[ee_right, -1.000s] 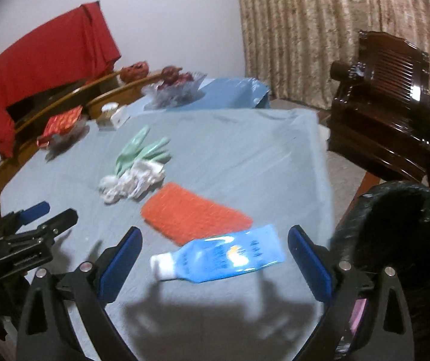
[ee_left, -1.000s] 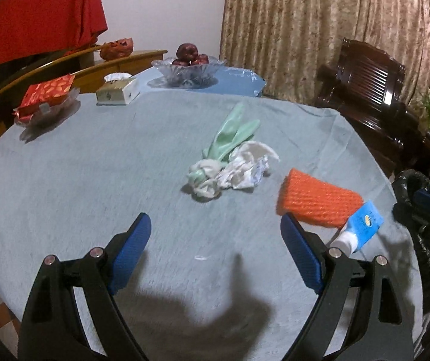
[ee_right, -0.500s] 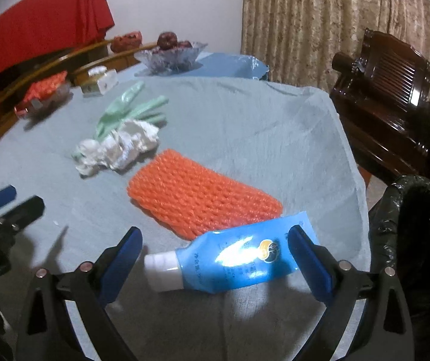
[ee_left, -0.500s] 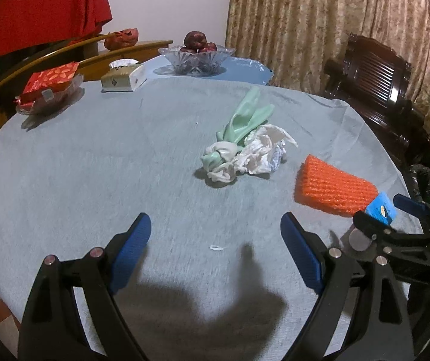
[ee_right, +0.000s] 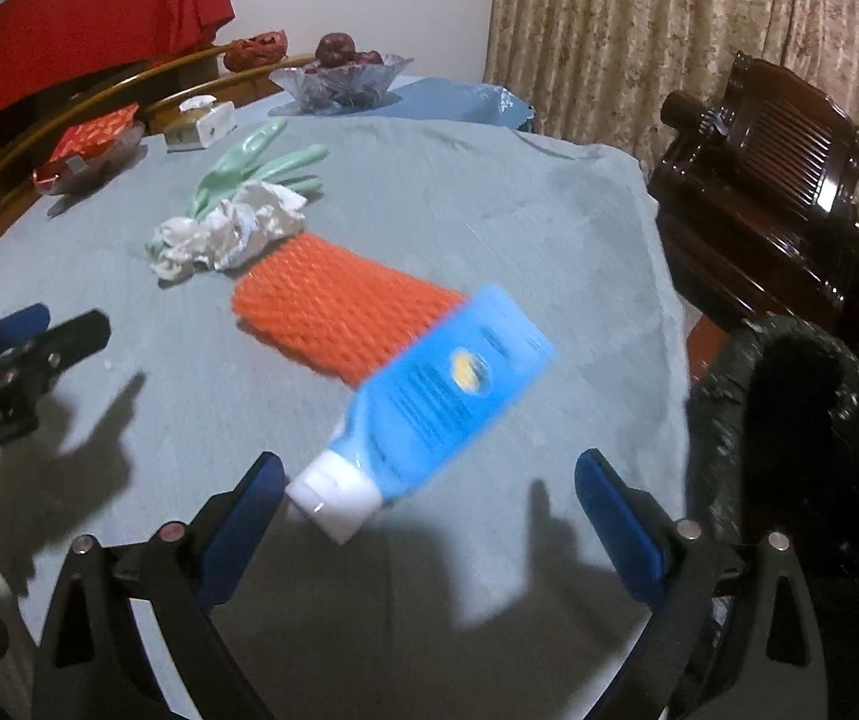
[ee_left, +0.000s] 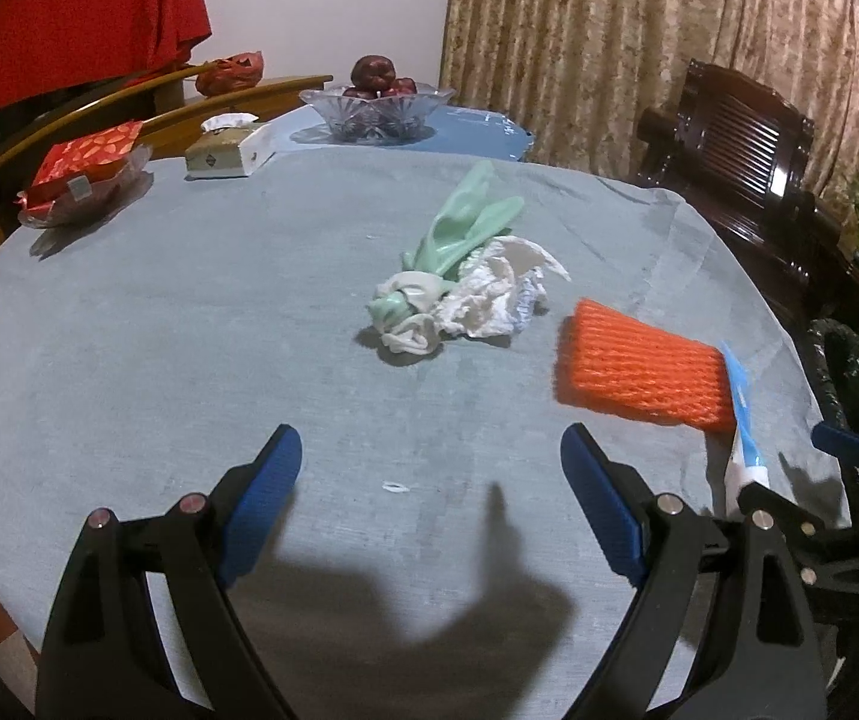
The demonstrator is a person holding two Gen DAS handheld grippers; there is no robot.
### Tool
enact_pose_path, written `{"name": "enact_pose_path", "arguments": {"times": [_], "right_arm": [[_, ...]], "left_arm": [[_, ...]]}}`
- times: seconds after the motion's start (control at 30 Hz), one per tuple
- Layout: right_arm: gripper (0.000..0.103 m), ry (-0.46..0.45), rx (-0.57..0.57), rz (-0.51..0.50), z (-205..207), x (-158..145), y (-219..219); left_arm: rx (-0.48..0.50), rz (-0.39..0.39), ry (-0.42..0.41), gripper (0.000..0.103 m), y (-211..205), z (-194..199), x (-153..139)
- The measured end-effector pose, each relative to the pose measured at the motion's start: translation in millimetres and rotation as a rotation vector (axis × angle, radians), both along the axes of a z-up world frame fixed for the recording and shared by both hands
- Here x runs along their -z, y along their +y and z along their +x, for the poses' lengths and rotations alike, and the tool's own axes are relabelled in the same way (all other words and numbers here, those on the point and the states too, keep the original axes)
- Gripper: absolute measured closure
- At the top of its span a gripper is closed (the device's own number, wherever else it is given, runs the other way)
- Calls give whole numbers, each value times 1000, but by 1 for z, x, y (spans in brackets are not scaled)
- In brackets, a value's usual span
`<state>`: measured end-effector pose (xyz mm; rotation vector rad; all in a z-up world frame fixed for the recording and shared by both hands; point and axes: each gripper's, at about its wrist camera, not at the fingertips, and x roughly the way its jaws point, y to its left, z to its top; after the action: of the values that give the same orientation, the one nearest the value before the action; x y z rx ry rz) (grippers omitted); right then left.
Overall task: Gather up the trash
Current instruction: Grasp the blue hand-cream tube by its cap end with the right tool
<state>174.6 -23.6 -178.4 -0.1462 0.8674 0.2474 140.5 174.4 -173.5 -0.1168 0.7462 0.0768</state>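
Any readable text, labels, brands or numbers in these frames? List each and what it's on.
None can be read.
Blue tube: lines of print and a yellow round logo, too blurred to read.
Tissue box: a diamond mark, no legible wording.
Red packet: a white sticker, too small to read.

The tube [ee_right: 438,405] is motion-blurred, its print unreadable; the bin [ee_right: 801,450] is cut off by the right wrist view's edge.
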Motion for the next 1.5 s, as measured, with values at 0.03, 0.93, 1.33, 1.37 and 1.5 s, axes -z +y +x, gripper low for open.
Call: {"name": "enact_pose_path", "arguments": {"times": [0.03,0.93,1.33,1.37,1.5], "right_arm": [[8,0,3,-7,-3,0,-4],[69,90,34,103,13,10,1],[58,123,61,200,27,14,-1],[60,121,62,196,29,13,-1],[68,99,67,158,30,11,-2]], "left_arm": [[3,-1,0,17,-1,0,0],[18,-11,16,17,-8,3,5],[45,5,13,17,-18,7,4],[44,5,12,17,-19,8,4],[44,2,10,17,-19,9,3]]}}
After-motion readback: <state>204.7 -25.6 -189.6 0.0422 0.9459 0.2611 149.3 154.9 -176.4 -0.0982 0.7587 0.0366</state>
